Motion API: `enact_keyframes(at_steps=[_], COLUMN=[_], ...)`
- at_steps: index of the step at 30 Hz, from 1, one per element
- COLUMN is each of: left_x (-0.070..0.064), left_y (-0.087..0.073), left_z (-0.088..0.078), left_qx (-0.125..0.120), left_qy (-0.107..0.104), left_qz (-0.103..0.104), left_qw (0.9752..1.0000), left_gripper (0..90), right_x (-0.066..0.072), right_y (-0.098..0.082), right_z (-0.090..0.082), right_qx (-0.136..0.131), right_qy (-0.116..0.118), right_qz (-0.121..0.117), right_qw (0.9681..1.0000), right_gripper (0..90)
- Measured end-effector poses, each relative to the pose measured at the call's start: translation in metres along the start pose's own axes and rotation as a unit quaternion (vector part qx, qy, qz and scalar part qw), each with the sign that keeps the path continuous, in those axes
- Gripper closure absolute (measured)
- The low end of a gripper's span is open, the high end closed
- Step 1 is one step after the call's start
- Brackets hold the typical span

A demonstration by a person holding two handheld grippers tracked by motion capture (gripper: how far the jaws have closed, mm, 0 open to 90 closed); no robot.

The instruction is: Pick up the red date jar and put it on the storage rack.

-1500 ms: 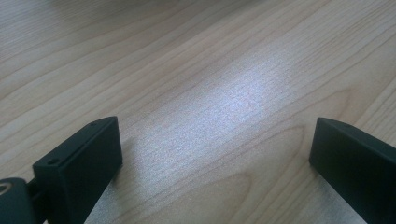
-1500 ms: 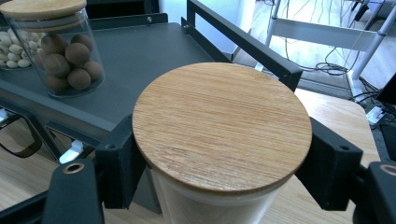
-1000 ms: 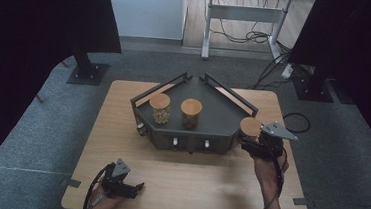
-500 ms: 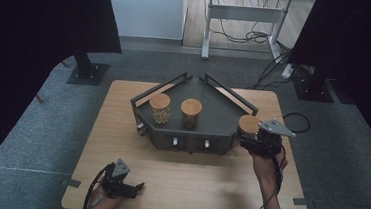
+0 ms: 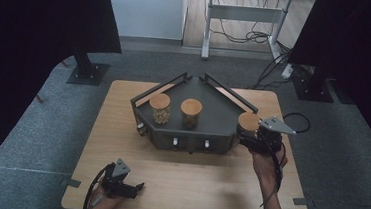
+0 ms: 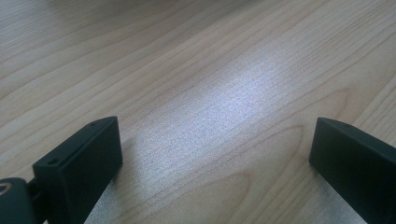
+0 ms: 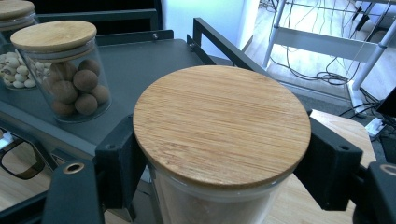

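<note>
The glass jar with the bamboo lid (image 7: 222, 126) is pinched just under its lid by the right gripper (image 5: 260, 139), whose two black jaws press on opposite sides of the glass. In the high view the jar (image 5: 248, 122) is held at the right front corner of the dark grey rack (image 5: 209, 99), apparently above or just outside its edge; whether it touches the rack cannot be told. Two more lidded jars stand on the rack: one with brown balls (image 7: 70, 79) and one with pale nuts (image 7: 16, 63).

The step in hand is judged to be setting this jar onto the rack beside the others. The jar should be kept upright, lifted clear of the raised side rail (image 7: 224, 44), and carried inward to the bare tray surface, well apart from the jar of brown balls. It should be lowered until its base rests flat before the grip is eased.

The left gripper (image 5: 126, 186) rests on the wooden table (image 6: 196, 88) near its front edge, its jaws spread wide around nothing.
</note>
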State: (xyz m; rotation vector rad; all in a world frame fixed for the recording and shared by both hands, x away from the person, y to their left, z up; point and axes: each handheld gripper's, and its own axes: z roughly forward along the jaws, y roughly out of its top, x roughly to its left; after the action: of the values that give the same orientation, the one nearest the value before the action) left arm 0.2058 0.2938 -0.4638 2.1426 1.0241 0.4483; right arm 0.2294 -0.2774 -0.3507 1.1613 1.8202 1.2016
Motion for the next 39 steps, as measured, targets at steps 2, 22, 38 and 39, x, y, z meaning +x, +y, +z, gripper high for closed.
enact_keyframes(at_steps=[2,22,38,39], left_x=[0.0,0.0,0.0,0.0], left_y=[0.0,0.0,0.0,0.0], left_z=[0.0,0.0,0.0,0.0], left_qx=[0.0,0.0,0.001,0.001], left_qy=[0.0,0.0,-0.002,-0.002], left_qz=[0.0,0.001,0.002,0.002], left_qw=[1.0,1.0,1.0,1.0], left_gripper=[2.3,2.3,2.3,2.3], right_x=[0.001,0.008,0.012,0.012], right_y=[0.001,0.01,0.017,0.017], right_z=[0.001,0.017,0.031,0.031], right_qx=[-0.001,-0.001,0.002,0.002], right_qy=[0.002,0.014,0.016,0.016], right_qz=[0.0,-0.005,-0.008,-0.008], right_qw=[1.0,0.9999,0.9998,0.9998], right_gripper=[25.3,25.3,25.3,25.3])
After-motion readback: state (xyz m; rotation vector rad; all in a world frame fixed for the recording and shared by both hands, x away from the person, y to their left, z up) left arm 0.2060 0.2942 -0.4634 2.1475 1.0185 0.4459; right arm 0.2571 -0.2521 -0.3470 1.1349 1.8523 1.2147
